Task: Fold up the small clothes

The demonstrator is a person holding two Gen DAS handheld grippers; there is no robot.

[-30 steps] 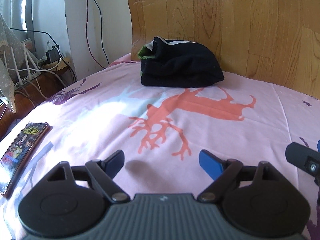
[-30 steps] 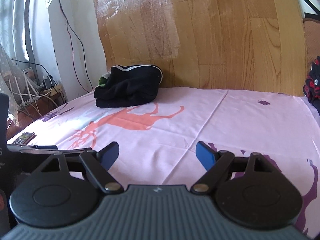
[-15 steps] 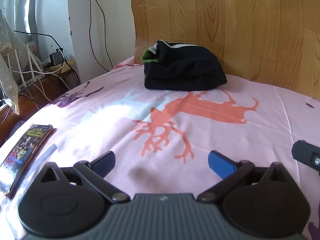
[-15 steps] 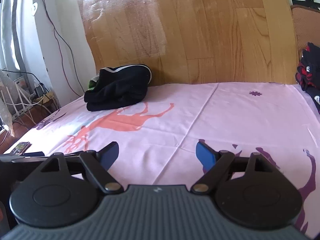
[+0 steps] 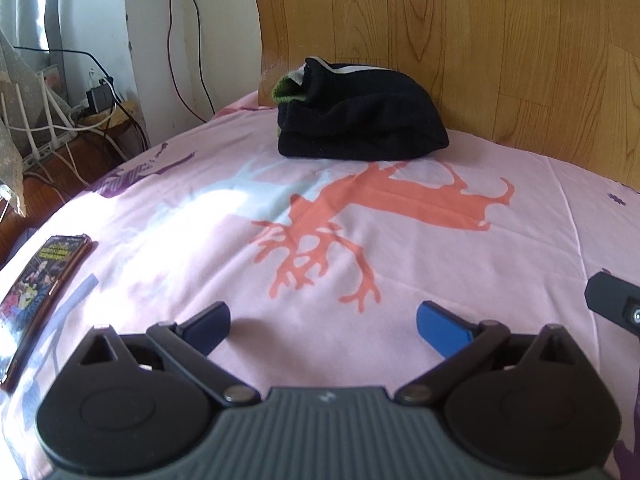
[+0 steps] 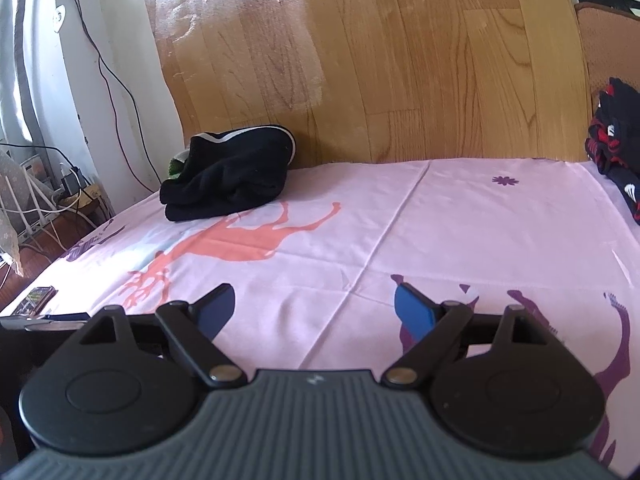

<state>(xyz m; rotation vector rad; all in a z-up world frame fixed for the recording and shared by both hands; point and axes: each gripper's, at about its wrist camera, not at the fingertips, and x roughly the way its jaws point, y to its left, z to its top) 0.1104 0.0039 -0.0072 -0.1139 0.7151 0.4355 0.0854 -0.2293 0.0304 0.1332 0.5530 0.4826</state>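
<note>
Hovering: both grippers hang low over the pink sheet (image 5: 400, 248) with nothing between their blue pads.
Left gripper (image 5: 323, 320): its jaws have just been opening; they stand clearly wider than a second ago and are as far apart as I have seen them, holding nothing.
Right gripper (image 6: 314, 307): its jaws have just been opening by a small amount; also wide apart and empty.
Folded dark clothes (image 5: 360, 120): a black bundle with a white trim and a bit of green showing, lying at the far end of the bed against the wooden headboard (image 5: 480, 40), well apart from both grippers, in the same spot as before.
Other garment (image 6: 616, 160): a dark piece with red and white marks at the right edge of the bed; more of it shows in the right view than a second ago.
Phone (image 5: 40, 280): flat on the sheet's left edge, unmoved.
Cables (image 5: 80, 120): tangled on the floor by the wall.
</note>
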